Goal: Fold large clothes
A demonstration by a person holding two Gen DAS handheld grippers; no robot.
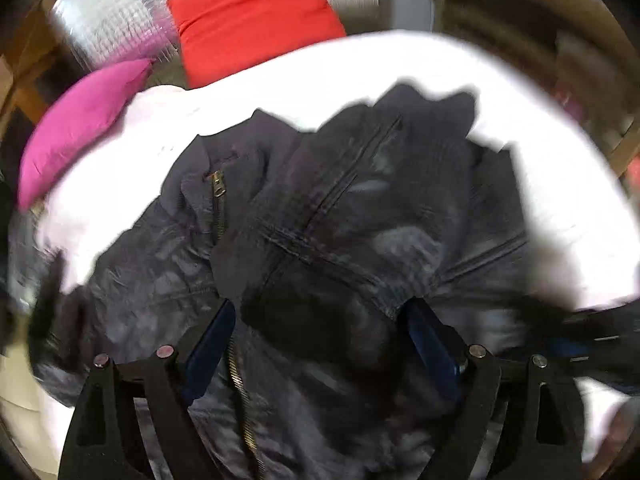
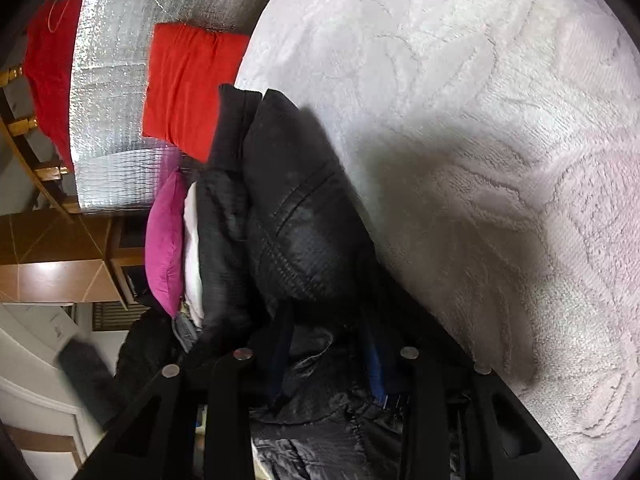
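Two grippers work one dark jacket (image 1: 320,208) spread on a white textured bed cover (image 2: 480,120). Left gripper (image 1: 320,320): fingers stand wide apart, their blue pads astride a raised ridge of jacket cloth near the crossing seams; whether the pads press the cloth or merely straddle it cannot be told. Right gripper (image 2: 328,356): jacket cloth is bunched between its fingers and a fold rises ahead of it, so it appears to grip the garment, though the fingertips are buried in fabric and the closure is hard to see.

Judged step: carrying one side of the jacket over toward the middle. To do it well, the left gripper should close on the ridge or pin it as the fold line, while the right gripper lifts its edge just clear of the bed and lays it flat, keeping the brass zipper (image 1: 218,188) straight and the slippery shell from sliding back. Loose cloth bunching under the fold is the chief risk.

Count, moving outward: one jacket; one zipper line with one visible pull; one white bed cover; one pink cushion (image 1: 80,120); one red cushion (image 1: 252,16) near the bed's far edge; one silver foil sheet (image 2: 116,100) behind it; one further red cloth (image 2: 48,60) at the left of the right wrist view.
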